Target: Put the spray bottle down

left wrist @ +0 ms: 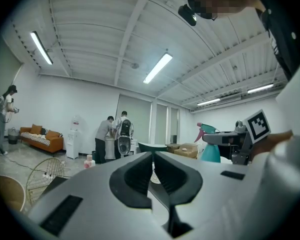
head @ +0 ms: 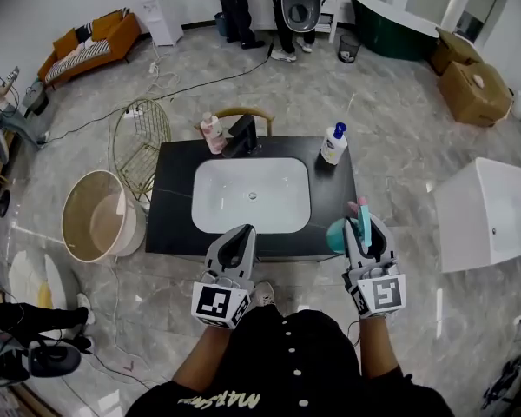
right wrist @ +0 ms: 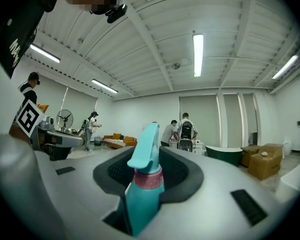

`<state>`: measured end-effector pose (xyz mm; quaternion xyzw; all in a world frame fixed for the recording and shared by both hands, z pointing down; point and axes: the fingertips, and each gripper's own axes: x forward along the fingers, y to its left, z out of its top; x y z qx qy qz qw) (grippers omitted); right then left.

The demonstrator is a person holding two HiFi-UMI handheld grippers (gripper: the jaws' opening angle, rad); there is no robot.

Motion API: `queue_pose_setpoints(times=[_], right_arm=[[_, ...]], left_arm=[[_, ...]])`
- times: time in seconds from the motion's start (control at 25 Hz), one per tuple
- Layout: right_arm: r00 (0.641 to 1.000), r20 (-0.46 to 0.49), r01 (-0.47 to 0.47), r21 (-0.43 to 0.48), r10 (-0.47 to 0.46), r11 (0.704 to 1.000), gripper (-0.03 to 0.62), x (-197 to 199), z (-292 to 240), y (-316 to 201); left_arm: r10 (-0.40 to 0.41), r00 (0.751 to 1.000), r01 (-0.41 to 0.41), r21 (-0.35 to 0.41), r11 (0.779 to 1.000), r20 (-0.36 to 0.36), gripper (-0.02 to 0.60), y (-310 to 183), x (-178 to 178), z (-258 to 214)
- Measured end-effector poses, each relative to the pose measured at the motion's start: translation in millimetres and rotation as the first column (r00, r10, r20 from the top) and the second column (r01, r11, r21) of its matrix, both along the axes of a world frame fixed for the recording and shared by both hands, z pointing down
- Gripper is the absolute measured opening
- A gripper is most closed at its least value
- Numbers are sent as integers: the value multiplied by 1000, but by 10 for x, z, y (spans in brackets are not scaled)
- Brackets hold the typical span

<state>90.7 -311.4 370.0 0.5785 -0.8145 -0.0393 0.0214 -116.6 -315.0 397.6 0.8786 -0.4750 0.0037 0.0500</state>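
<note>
My right gripper (right wrist: 151, 160) has its jaws pinching the teal plastic spray bottle with a pink collar (right wrist: 141, 194). The bottle stands upright between the dark pads, its trigger head poking above them at the centre of the right gripper view. My left gripper (left wrist: 153, 170) has its jaws pressed together with nothing between them.

In the head view the bottle (head: 338, 235) sits at the lower right of centre. It shows against the front right corner of the black rectangular countertop (head: 169, 194); I cannot tell whether it touches the top. The left gripper (head: 238, 243) is at the counter's front edge, below the white rounded sink basin (head: 210, 181).

Along the counter's far edge stand a white pump bottle with a blue cap (head: 333, 144) at the right, a black faucet (head: 241, 135) in the middle, and a small pink bottle (head: 212, 132) just left of it. A round beige tub (head: 78, 220) and a gold wire basket (head: 141, 142) sit at the left of the counter, and a white box-shaped tub (head: 495, 211) well to the right.
</note>
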Motion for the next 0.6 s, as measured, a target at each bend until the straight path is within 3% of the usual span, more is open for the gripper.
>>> queue_pose_setpoints(times=[0.32,0.6], right_arm=[[999,-5,-50,-47,49,998,123,149,137,-341],[1000,-3,-27,-98,27,995,123,303,413,-582]], left_arm=[[72,997,-71,-51,996,24,23,-329,186,170],[63,998,-60,-110,992,27,15,-454,354,330]])
